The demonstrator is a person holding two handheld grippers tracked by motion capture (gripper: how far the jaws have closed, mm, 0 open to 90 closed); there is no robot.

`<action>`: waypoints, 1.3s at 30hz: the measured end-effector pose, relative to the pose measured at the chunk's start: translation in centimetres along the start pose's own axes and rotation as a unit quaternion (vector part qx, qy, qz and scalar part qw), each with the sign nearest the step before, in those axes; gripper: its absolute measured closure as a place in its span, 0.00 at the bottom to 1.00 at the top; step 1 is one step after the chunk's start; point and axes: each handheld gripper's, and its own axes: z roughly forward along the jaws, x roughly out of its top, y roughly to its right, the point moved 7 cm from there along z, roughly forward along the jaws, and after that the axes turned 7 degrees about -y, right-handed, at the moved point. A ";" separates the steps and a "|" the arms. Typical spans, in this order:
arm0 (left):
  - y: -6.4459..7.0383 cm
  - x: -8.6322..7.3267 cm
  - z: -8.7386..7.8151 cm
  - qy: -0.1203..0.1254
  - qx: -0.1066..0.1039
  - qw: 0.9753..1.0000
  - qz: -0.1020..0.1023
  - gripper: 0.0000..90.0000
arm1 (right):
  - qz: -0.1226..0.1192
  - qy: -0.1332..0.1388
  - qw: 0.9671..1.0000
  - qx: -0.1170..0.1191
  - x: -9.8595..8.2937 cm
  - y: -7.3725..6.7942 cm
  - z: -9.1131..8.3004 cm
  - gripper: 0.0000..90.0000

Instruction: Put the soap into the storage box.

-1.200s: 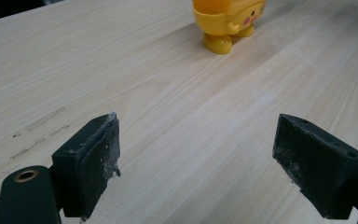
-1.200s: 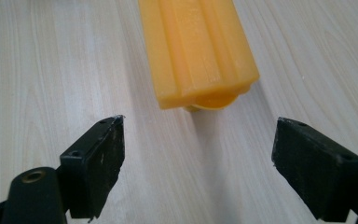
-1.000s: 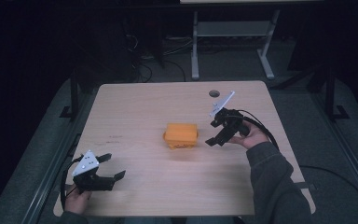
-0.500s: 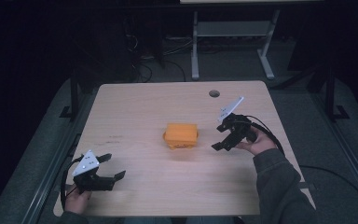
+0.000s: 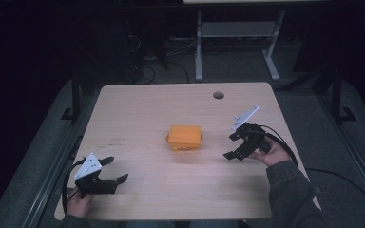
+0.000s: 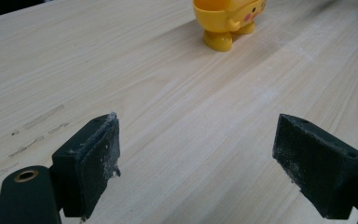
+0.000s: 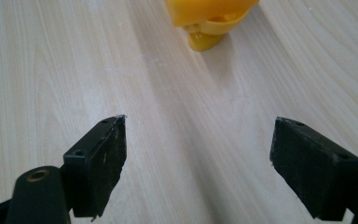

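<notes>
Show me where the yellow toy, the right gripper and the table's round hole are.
yellow toy (image 5: 184,137): high view, its top.
right gripper (image 5: 231,147): high view, between its fingertips.
round hole (image 5: 218,95): high view, its centre.

Your left gripper view cuts off the yellow toy (image 6: 228,21) above its legs; your right gripper view crops it likewise.

Wooden table (image 5: 142,109), metal stand (image 5: 237,35) behind
</notes>
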 end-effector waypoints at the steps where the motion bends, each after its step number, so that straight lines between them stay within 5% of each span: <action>1: 0.0 0.0 0.0 0.001 0.000 1.000 -0.001 0.16 | 0.002 -0.001 1.000 -0.001 -0.2 0.0 0.0 0.20; 39: 0.1 -0.1 0.3 -0.001 0.000 1.000 -0.003 0.16 | 0.067 0.010 0.998 -0.002 -7.0 -2.0 -0.3 0.20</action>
